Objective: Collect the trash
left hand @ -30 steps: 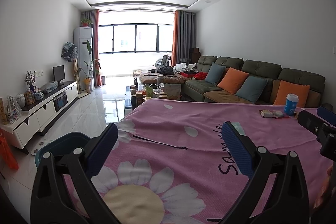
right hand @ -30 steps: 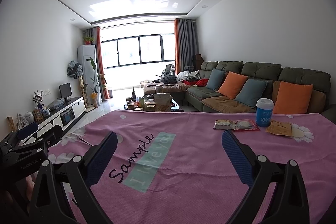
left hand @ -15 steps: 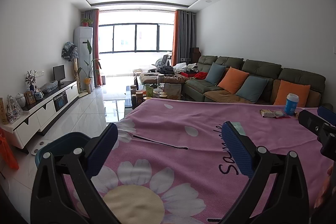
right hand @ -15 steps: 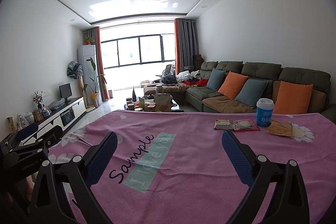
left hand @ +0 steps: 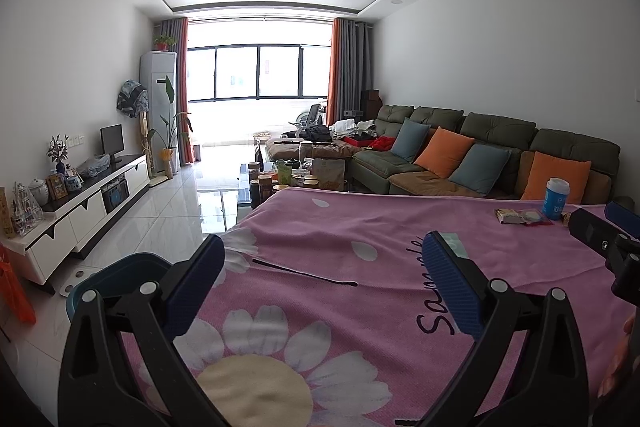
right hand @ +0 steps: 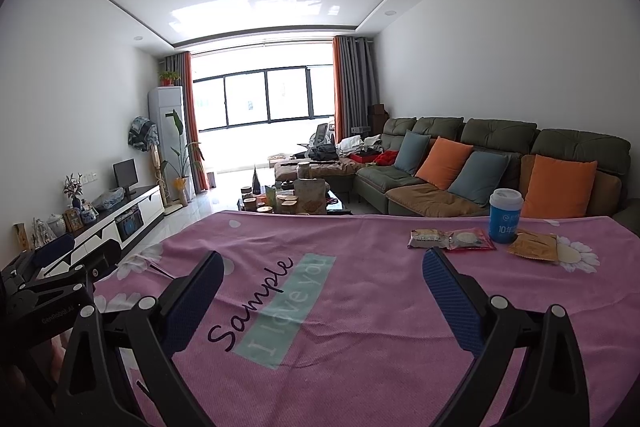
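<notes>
On the pink flowered tablecloth point(right hand: 360, 307) at the far right lie trash items: a brown snack wrapper point(right hand: 427, 238), a red-edged clear wrapper point(right hand: 468, 239), a tan packet point(right hand: 534, 247) and an upright blue cup with a white lid point(right hand: 505, 221). In the left wrist view the wrappers point(left hand: 520, 215) and cup point(left hand: 556, 203) sit far right. My right gripper point(right hand: 324, 291) is open and empty, well short of them. My left gripper point(left hand: 324, 279) is open and empty over the table's left part. A teal bin point(left hand: 116, 279) stands on the floor left of the table.
A thin black stick point(left hand: 304, 271) lies on the cloth. A green sofa with orange and blue cushions point(right hand: 500, 167) stands behind the table. A cluttered coffee table point(right hand: 292, 199) and a white TV cabinet point(left hand: 80, 211) stand beyond.
</notes>
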Available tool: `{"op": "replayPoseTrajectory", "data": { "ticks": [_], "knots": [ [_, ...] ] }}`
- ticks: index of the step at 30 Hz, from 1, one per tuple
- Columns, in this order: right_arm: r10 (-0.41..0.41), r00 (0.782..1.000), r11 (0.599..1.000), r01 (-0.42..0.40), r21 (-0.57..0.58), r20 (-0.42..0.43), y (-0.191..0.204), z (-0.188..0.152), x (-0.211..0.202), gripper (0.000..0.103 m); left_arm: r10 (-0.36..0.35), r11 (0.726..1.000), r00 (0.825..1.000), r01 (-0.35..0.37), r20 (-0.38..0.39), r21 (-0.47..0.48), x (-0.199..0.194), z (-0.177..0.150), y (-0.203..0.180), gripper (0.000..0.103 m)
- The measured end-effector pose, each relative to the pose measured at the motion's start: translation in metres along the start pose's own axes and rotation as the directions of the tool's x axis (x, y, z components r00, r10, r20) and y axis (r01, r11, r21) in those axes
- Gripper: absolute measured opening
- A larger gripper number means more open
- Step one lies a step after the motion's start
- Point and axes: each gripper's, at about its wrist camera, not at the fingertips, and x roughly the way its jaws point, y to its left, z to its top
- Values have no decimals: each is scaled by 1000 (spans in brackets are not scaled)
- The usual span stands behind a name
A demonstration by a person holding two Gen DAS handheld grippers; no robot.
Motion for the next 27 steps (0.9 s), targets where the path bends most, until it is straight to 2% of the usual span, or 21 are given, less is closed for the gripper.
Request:
{"op": "replayPoseTrajectory", "data": {
  "ticks": [14, 21, 24, 27],
  "knots": [
    [0, 1000, 1000, 0, 4, -5, -1, 0, 1, 96, -3, 1000, 1000, 2, -11, -8, 3, -1, 2, 97],
    [-3, 1000, 1000, 3, 8, 0, -4, -1, 1, 96, -43, 999, 999, 43, -29, -9, 4, 2, 1, 97],
    [-10, 1000, 1000, 10, 4, -12, -10, -1, 4, 96, -59, 998, 994, 60, -93, 6, 15, 4, -3, 97],
    [-29, 998, 999, 29, 13, -52, -23, -2, 8, 96, -92, 995, 971, 95, -222, 3, 44, 7, -4, 97]
  ]
}}
